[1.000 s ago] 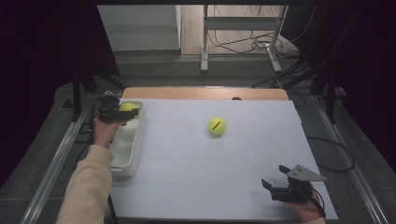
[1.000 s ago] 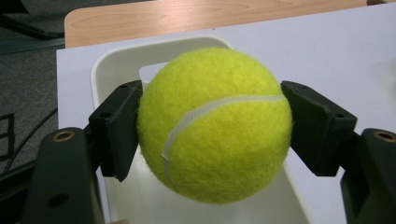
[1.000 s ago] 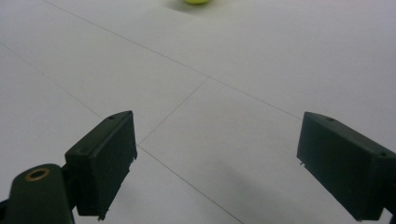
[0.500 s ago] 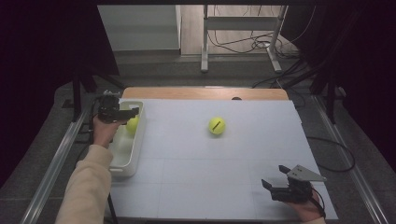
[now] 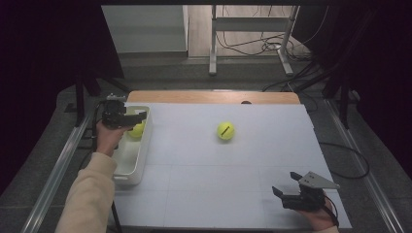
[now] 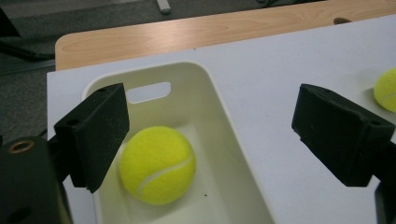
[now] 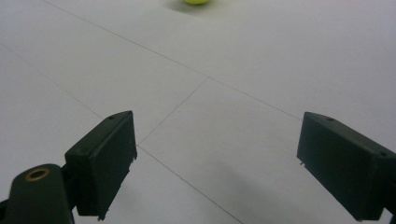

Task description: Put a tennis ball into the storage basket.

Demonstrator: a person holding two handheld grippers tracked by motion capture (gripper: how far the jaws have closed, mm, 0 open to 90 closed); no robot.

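Observation:
A yellow tennis ball (image 5: 137, 129) (image 6: 157, 164) lies in the far end of a white tray (image 5: 127, 165) (image 6: 219, 100) at the table's left edge. My left gripper (image 5: 139, 116) (image 6: 210, 126) hovers just above it. Its jaws have just been opening and stand open, with the ball lying free below them. A second tennis ball (image 5: 225, 130) (image 6: 386, 88) (image 7: 196, 1) rests on the white table top near the middle. At the front right corner, my right gripper (image 5: 285, 183) (image 7: 219, 158) is held open over bare table.
The white table sheet (image 5: 204, 174) has a wooden strip (image 5: 209, 96) along its far edge. A metal rail (image 5: 58, 165) runs along the left side beside the tray. Cables and a stand's legs lie on the floor beyond the table.
The left gripper let go of the tennis ball it held over the tray; the ball now lies in the tray. The right gripper has not moved.

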